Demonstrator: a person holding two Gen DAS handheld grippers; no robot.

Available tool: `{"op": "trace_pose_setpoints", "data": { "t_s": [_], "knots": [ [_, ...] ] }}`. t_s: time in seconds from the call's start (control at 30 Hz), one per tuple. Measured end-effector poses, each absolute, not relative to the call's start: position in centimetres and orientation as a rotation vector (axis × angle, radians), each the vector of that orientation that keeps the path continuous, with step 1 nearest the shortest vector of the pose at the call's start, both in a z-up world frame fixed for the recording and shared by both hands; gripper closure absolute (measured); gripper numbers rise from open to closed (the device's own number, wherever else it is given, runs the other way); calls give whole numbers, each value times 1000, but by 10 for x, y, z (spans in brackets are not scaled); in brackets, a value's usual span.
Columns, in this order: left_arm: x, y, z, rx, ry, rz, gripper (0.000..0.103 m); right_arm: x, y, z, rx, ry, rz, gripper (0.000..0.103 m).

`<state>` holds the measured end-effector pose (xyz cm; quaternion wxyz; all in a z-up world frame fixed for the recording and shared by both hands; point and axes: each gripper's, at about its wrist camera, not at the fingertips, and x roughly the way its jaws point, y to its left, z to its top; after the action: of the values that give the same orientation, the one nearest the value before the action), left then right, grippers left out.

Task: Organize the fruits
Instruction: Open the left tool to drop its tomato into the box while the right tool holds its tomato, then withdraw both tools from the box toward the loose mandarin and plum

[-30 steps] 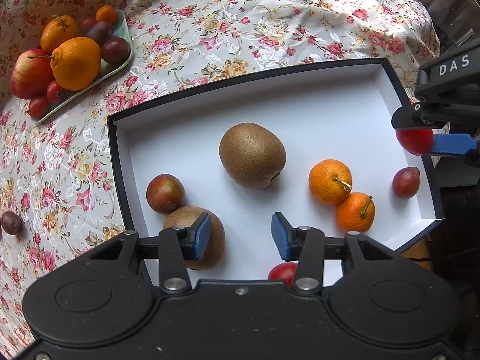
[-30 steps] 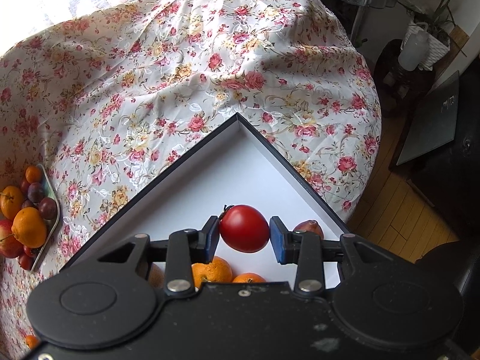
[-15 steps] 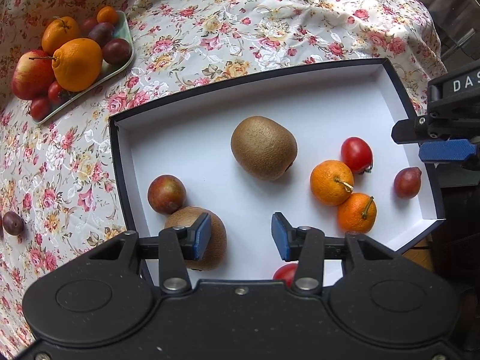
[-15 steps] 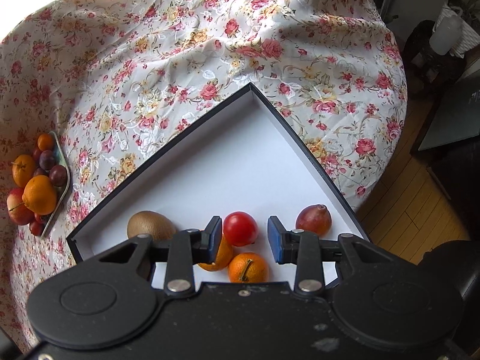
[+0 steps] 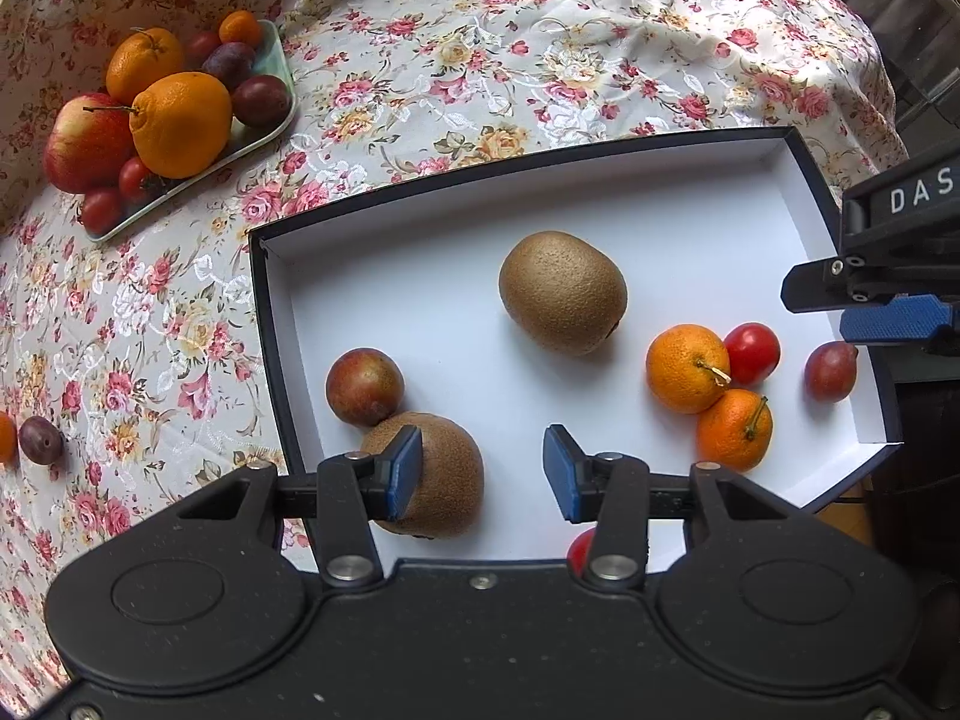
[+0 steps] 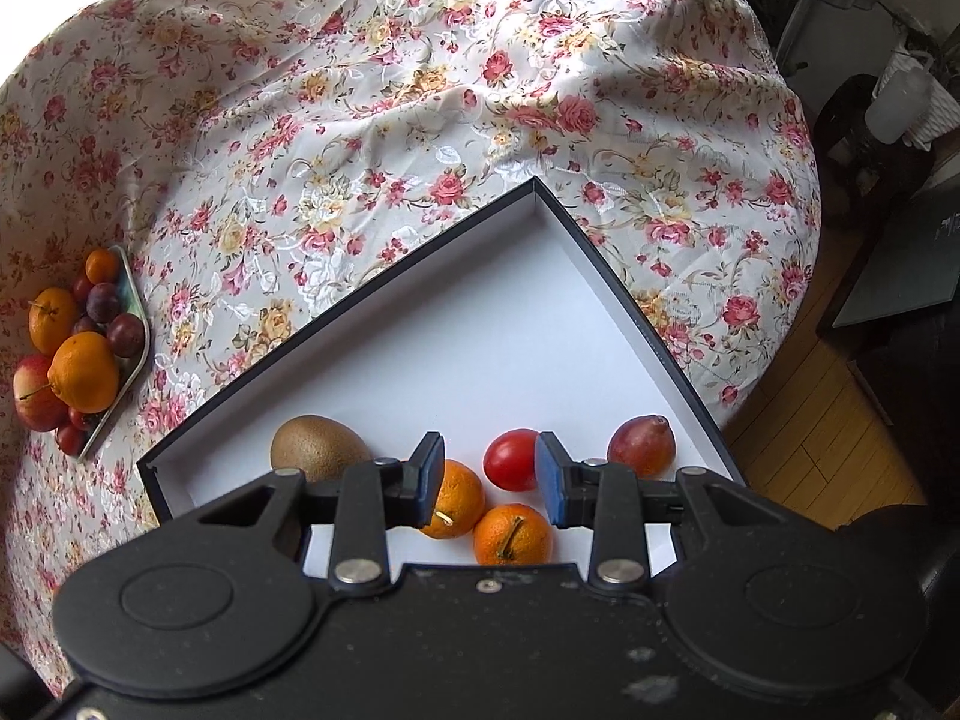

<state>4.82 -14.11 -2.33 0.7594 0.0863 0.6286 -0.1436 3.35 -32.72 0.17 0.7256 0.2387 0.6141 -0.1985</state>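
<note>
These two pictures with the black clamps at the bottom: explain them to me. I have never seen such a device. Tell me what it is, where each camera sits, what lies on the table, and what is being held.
A person holds a hand-held clamp in each hand, each with two blue-padded fingers and a camera looking along them. One picture is from the left gripper, the other from the right gripper.

On the flowered tablecloth stands a shallow box, white inside. In it lie two kiwis, two mandarins, a small red tomato and two plums. A green tray holds more fruit, and a plum lies loose on the cloth.

Neither gripper holds anything: both are open. The tomato lies below the right one's fingers.
</note>
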Motion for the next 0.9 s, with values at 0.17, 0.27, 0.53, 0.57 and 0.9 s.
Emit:
{"op": "trace_pose_setpoints", "data": {
  "t_s": [0.17,0.27,0.53,0.57,0.9],
  "knots": [
    [51,-130,-18,170,1357,-303,50,36,-318,-4,510,1399,-458,67],
    [54,-121,-13,157,1351,-294,50,40,-310,-6,456,1420,-481,67],
    [62,-90,-4,123,1322,-236,50,52,-280,-2,420,1420,-435,67],
    [63,-84,-3,120,1315,-225,50,54,-276,-1,415,1416,-425,67],
    [77,-19,2,60,1284,-101,49,78,-217,11,373,1379,-322,67]
  ]
}}
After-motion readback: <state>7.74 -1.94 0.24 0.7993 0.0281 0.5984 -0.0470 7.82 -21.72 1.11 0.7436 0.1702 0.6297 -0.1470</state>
